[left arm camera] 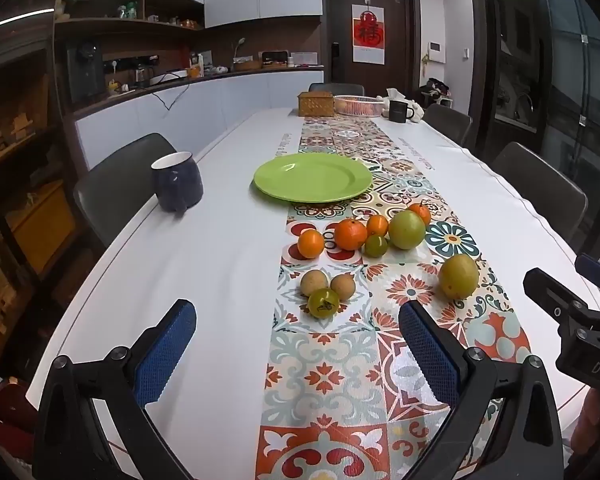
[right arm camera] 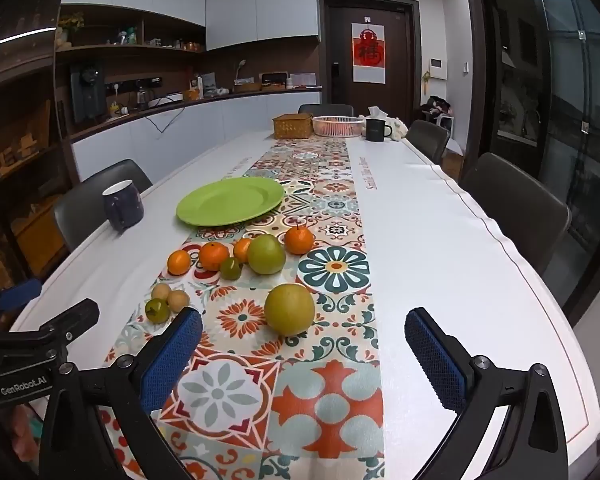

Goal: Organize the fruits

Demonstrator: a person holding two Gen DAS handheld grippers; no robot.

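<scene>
An empty green plate (left arm camera: pixel 313 178) (right arm camera: pixel 230 200) lies on the patterned runner. Nearer me sit several oranges (left arm camera: pixel 350 234) (right arm camera: pixel 213 256), a large green fruit (left arm camera: pixel 406 229) (right arm camera: pixel 266 255), a small green one (left arm camera: pixel 376 245), a yellow-green pear (left arm camera: pixel 458 276) (right arm camera: pixel 289 309), two small tan fruits (left arm camera: pixel 314 283) (right arm camera: pixel 161 292) and a small green tomato (left arm camera: pixel 323 302) (right arm camera: pixel 157 310). My left gripper (left arm camera: pixel 296 354) is open and empty, just short of the tomato. My right gripper (right arm camera: pixel 304 364) is open and empty, just short of the pear.
A dark blue mug (left arm camera: pixel 177 181) (right arm camera: pixel 123 205) stands at the table's left edge. A wicker box (left arm camera: pixel 316 104), a pink basket (left arm camera: pixel 359 105) and a black mug (left arm camera: pixel 399 111) stand at the far end. Dark chairs (left arm camera: pixel 540 188) line both sides.
</scene>
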